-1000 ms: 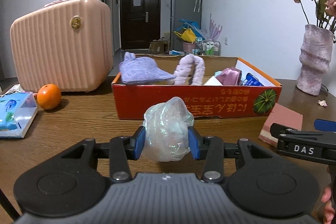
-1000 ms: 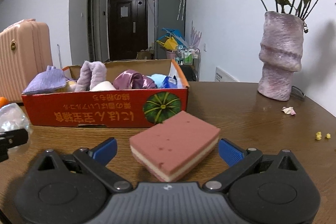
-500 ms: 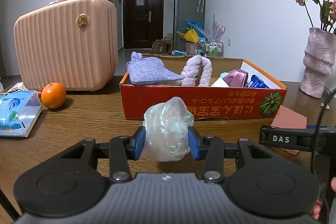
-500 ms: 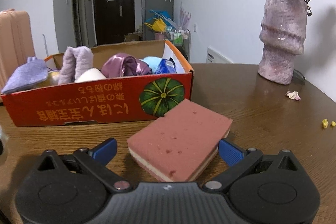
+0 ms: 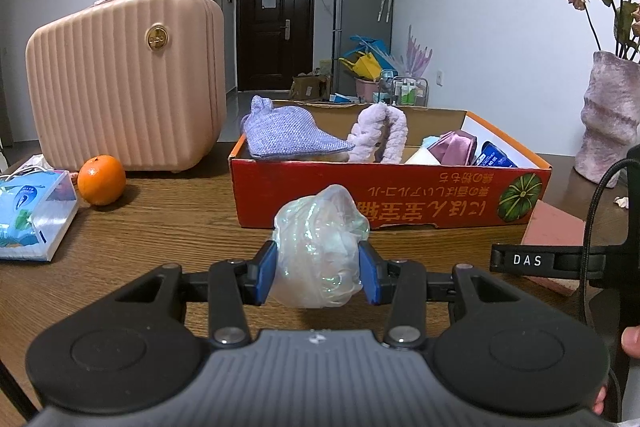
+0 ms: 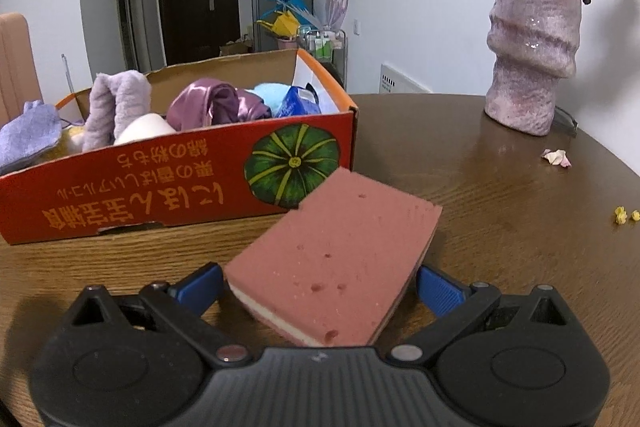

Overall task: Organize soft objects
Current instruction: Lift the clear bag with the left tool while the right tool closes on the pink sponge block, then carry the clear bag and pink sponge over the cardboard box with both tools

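Two soft things in front of the red box (image 6: 176,183)
Left gripper (image 5: 318,269) jaws clamp a crumpled iridescent bag (image 5: 320,247); right gripper (image 6: 320,285) jaws stand apart around the pink sponge (image 6: 340,251) lying on the counter (image 6: 500,211).

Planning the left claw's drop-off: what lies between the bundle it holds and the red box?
Only bare wooden table, seen in the left wrist view. The left claw grips the plastic bundle just short of the red box.

A crumpled, iridescent clear plastic bundle (image 5: 318,247) is lifted just above the wooden table (image 5: 160,227), before the red cardboard box (image 5: 392,199) holding soft items. A pink sponge (image 6: 336,259), white-layered underneath, lies flat, one corner by the box's right front corner.
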Motion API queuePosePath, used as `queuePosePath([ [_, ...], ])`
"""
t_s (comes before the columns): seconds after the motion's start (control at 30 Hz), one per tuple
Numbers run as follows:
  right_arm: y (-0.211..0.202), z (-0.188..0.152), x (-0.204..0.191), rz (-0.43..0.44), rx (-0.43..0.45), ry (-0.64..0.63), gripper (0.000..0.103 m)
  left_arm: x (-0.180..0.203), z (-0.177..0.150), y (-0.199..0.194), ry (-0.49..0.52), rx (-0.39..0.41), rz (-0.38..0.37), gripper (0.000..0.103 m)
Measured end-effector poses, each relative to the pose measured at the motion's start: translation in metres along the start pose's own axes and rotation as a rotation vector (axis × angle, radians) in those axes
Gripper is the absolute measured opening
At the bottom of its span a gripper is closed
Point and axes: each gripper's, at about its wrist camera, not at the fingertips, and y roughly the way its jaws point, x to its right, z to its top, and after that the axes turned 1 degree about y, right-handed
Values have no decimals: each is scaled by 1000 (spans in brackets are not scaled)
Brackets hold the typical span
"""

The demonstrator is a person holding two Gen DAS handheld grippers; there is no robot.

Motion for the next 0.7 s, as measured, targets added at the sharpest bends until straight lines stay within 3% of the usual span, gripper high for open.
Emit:
queuePosePath([
  [0.27,-1,0,2,-7,0,-1,92,-1,0,1,-1,-3,-1,44],
  [0.5,-7,0,3,8,13,0,90,-1,-1,2,-3,-3,-7,44],
  [0.7,-28,-6,-2,46,75,-17,90,-3,0,0,-9,-1,-11,44],
])
